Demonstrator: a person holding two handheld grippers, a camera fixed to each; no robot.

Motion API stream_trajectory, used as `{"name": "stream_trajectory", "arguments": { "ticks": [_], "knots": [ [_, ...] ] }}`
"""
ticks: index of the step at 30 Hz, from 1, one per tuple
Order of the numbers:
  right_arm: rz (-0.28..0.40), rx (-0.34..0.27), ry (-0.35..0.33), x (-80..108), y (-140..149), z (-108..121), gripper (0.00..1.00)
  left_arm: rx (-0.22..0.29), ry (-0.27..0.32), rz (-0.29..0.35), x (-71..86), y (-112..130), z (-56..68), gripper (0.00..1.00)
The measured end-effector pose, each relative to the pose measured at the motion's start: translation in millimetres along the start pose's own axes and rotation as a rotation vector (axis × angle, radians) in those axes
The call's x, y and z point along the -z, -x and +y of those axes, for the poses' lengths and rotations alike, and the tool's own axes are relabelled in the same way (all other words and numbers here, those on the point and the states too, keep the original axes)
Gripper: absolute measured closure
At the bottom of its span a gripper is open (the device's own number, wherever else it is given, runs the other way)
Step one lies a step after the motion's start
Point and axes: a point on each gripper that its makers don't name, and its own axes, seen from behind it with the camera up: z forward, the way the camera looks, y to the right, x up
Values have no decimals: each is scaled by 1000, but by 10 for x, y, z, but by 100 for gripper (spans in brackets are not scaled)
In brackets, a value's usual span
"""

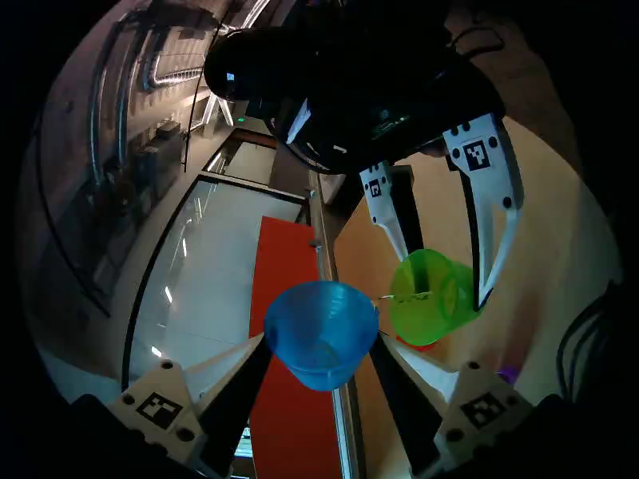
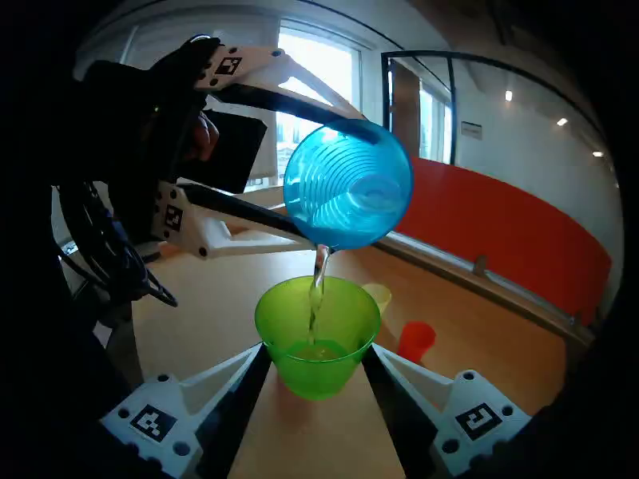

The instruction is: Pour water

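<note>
While the right hand-held gripper (image 2: 318,355) clamps an upright green cup (image 2: 318,339) between both fingers over the bench (image 2: 495,335), the left hand-held gripper (image 2: 331,184) grips a blue cup (image 2: 348,180) tilted above it. A thin stream of water (image 2: 317,279) falls into the green cup. Behind stand a yellow cup (image 2: 379,295) and an orange cup (image 2: 416,339).

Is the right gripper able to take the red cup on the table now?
Probably not: the right gripper is shut on the green cup, taking water from the blue cup. The red cup stands free beyond it.
</note>
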Motion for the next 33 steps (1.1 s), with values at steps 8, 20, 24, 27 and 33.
{"name": "stream_trajectory", "arguments": {
  "ticks": [8, 20, 24, 27, 33],
  "knots": [
    [1, 1, 1, 11, -3, 16, 17, -24, -12, 1, 7, -20, -35, 16],
    [4, 5, 2, 23, -12, 31, 17, -60, -32, 6, 32, -57, -108, 16],
    [5, 8, 3, 27, -15, 32, 17, -65, -37, 6, 41, -68, -129, 16],
    [6, 9, 5, 31, -22, 36, 17, -70, -38, 8, 50, -83, -137, 16],
    [10, 9, 9, 40, -35, 49, 17, -84, -43, 8, 71, -87, -160, 16]
  ]
}}
